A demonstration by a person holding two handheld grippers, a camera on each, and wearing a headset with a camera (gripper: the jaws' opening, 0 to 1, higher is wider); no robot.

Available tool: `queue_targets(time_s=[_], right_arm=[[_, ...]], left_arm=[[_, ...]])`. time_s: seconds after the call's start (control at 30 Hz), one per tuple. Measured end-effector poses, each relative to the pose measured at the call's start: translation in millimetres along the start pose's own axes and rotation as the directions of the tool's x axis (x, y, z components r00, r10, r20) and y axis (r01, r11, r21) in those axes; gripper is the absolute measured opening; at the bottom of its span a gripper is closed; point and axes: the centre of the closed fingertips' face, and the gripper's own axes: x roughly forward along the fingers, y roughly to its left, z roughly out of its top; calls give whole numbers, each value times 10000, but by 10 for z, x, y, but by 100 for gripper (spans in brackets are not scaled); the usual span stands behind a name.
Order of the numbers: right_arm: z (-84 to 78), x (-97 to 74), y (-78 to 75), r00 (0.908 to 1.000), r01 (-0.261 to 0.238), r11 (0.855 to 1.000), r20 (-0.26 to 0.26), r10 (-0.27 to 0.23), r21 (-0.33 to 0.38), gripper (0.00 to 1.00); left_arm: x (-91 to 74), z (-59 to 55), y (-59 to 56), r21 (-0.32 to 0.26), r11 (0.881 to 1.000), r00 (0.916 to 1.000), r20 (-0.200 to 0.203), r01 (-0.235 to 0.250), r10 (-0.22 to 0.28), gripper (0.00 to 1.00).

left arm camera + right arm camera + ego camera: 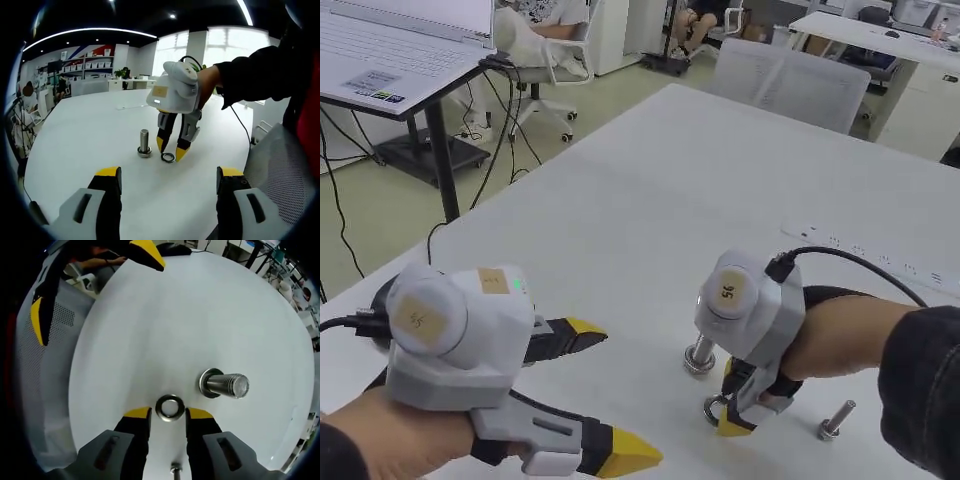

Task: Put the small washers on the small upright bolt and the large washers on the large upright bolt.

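On white table point(650, 200), washer point(169, 407), grey chair point(790, 85) beyond

steel washer point(169, 407) flat, near upright bolt point(223, 384)

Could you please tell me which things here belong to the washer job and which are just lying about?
Job in hand:
- loose washer, between the right gripper's fingers
- large bolt
- small bolt
- left gripper, held open

Lying about:
- laptop
- office chair
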Motion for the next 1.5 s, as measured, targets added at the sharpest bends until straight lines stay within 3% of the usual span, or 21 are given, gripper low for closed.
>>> queue_targets(time_s=[0.73, 1.5], right_arm=[[5, 1, 8, 9996, 272, 9996, 31, -272, -109, 25], [12, -22, 9, 10000, 64, 9999, 12, -63, -114, 23]], left_arm=[[6, -13, -25, -9, 10000, 10000, 8, 80, -80, 77], [-7, -10, -16, -17, 10000, 10000, -46, 57, -57, 77]])
